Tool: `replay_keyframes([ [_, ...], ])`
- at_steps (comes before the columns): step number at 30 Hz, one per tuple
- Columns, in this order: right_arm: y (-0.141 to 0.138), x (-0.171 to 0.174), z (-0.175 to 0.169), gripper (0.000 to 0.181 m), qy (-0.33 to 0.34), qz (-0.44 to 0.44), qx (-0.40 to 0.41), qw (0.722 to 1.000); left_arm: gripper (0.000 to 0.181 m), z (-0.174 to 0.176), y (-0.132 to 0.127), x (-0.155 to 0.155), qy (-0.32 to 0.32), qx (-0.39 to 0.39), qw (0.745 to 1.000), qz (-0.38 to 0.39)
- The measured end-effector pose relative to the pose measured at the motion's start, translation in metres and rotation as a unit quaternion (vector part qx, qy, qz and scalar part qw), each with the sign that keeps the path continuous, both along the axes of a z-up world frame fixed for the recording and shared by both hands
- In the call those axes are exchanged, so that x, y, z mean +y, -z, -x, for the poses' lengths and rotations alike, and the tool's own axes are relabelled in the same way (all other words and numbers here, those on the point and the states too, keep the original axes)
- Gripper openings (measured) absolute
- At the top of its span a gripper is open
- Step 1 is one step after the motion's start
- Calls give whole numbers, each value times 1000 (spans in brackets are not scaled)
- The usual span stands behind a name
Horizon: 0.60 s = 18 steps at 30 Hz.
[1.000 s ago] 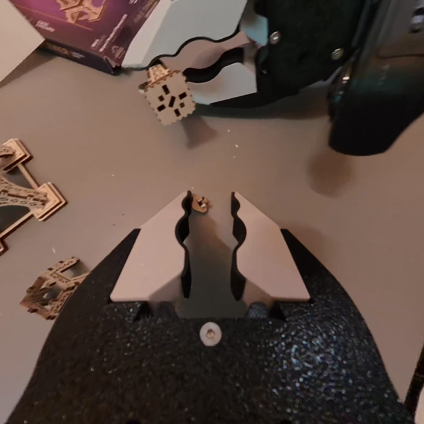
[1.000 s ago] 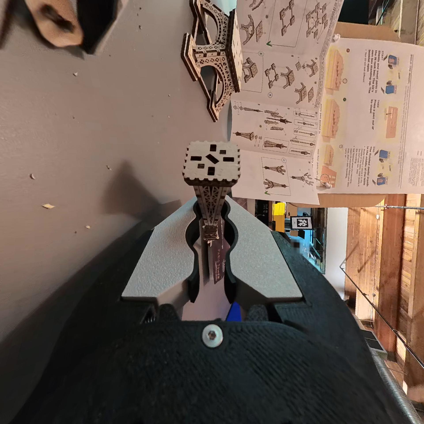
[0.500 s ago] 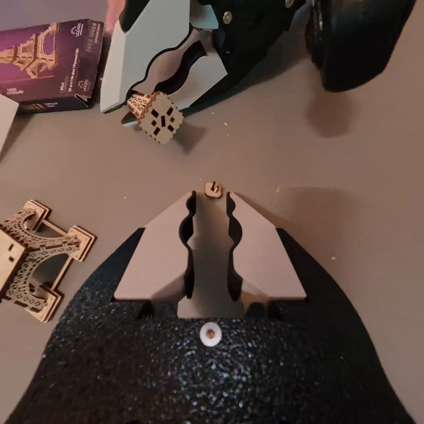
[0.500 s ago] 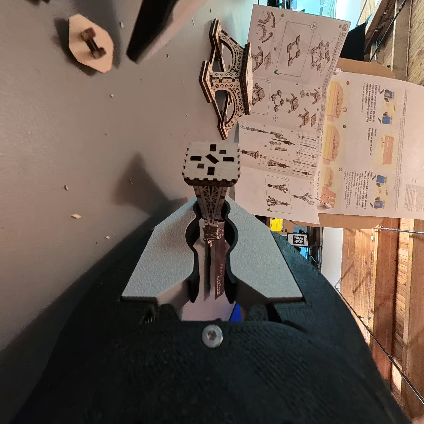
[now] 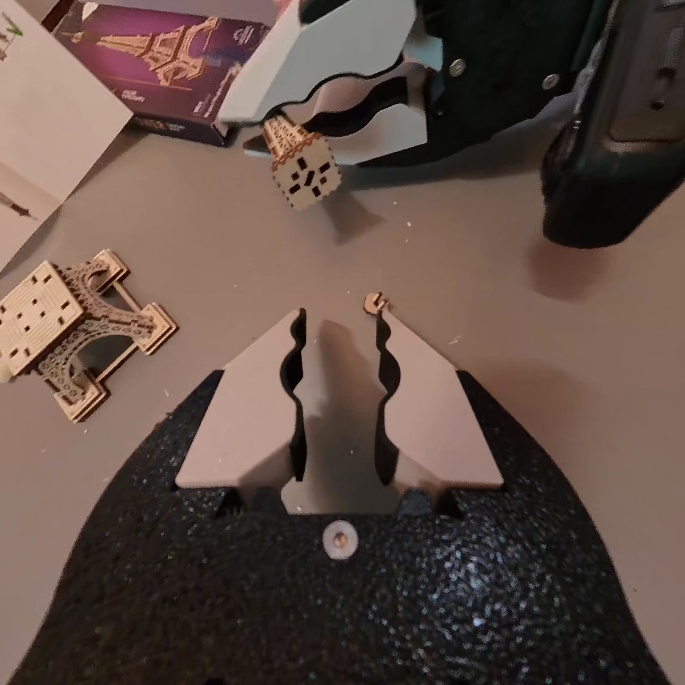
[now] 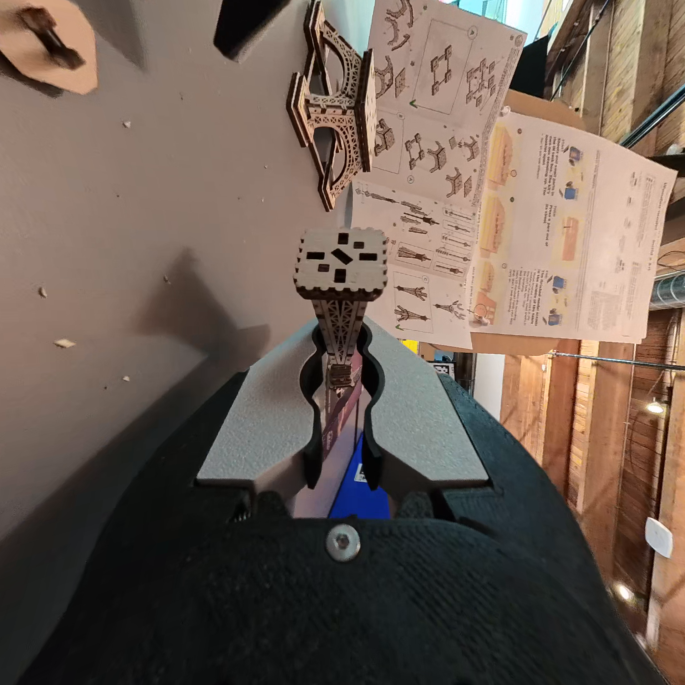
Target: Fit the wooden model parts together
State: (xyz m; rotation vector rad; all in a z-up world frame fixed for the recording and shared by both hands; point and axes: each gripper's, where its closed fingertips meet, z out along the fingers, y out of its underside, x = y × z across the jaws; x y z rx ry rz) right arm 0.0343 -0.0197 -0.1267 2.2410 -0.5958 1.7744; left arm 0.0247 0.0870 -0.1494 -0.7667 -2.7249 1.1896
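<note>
My right gripper (image 6: 343, 333) is shut on the slim upper section of the wooden tower (image 6: 343, 263), slotted square end pointing away from me. It also shows in the left wrist view (image 5: 304, 166), held just above the grey table by the right gripper (image 5: 267, 129). My left gripper (image 5: 343, 318) is open and empty, low over the table. A small flat wooden piece (image 5: 374, 303) lies just beyond its right fingertip, and shows in the right wrist view (image 6: 48, 63) too. The arched tower base (image 5: 66, 341) stands on the table to the left, also seen in the right wrist view (image 6: 341, 111).
A purple model box (image 5: 159, 66) lies at the far left behind the right gripper. Instruction sheets (image 6: 444, 185) lie beside the base, with their edge at the left (image 5: 37, 129). Small wood crumbs are scattered on the grey table (image 5: 482, 333).
My left gripper has opened wider and shifted, so the small piece now sits off its right fingertip. The right gripper still holds the tower section and has come closer to the small piece.
</note>
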Motion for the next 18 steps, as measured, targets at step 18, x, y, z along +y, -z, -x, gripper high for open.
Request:
replay_keyframes([
  [18,-64,55,-7,13,-48,207,-107,971,45,17,-53,-12,-55,33,985,161],
])
